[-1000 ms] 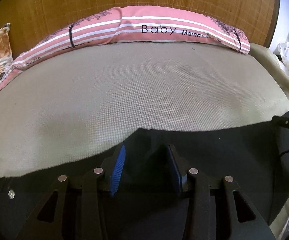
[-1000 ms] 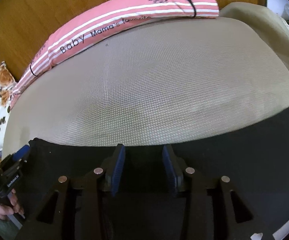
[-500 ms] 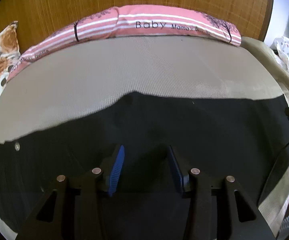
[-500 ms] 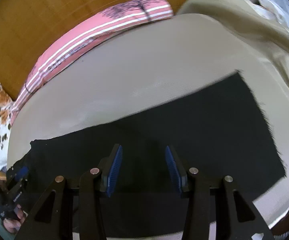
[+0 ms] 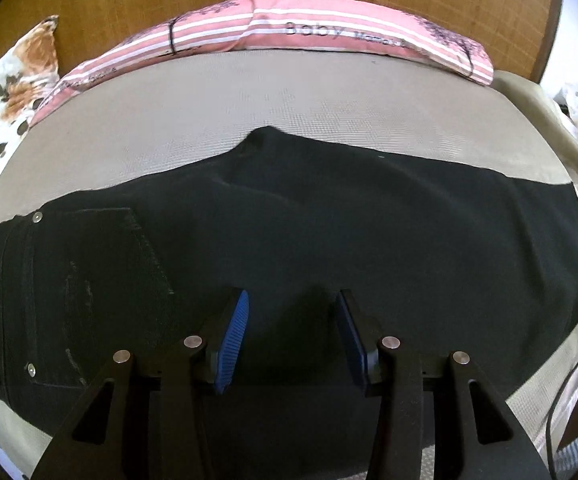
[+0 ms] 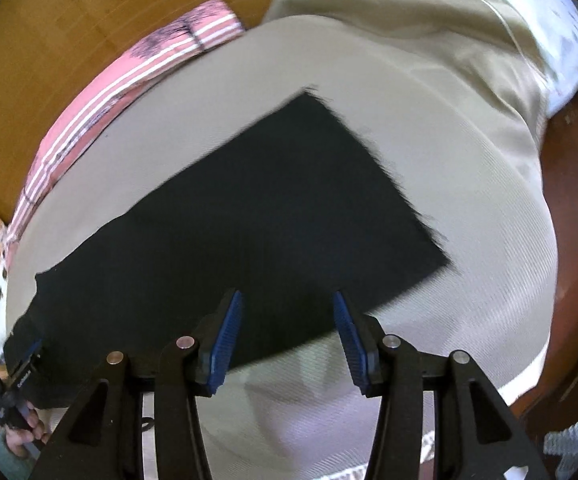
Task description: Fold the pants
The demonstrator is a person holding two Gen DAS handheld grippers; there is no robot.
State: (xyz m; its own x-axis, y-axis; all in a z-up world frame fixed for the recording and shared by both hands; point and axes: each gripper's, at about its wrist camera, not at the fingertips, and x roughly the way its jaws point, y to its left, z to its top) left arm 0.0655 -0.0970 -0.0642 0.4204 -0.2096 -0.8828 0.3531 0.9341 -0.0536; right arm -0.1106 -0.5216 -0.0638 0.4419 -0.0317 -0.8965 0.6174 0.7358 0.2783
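Black pants (image 5: 329,232) are now lying spread lengthwise across the bed (image 5: 209,112); both grippers, left (image 5: 293,320) and right (image 6: 287,320), are hovering spread and empty, the right's jaws having just been widening; folding appears ready to begin.

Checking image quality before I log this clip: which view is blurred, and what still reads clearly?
Right wrist view: motion-smeared, black pants hem streaked. Left wrist view: sharp, pants pocket stitching clear, only the pink pillow lettering soft; fisheye bends both.
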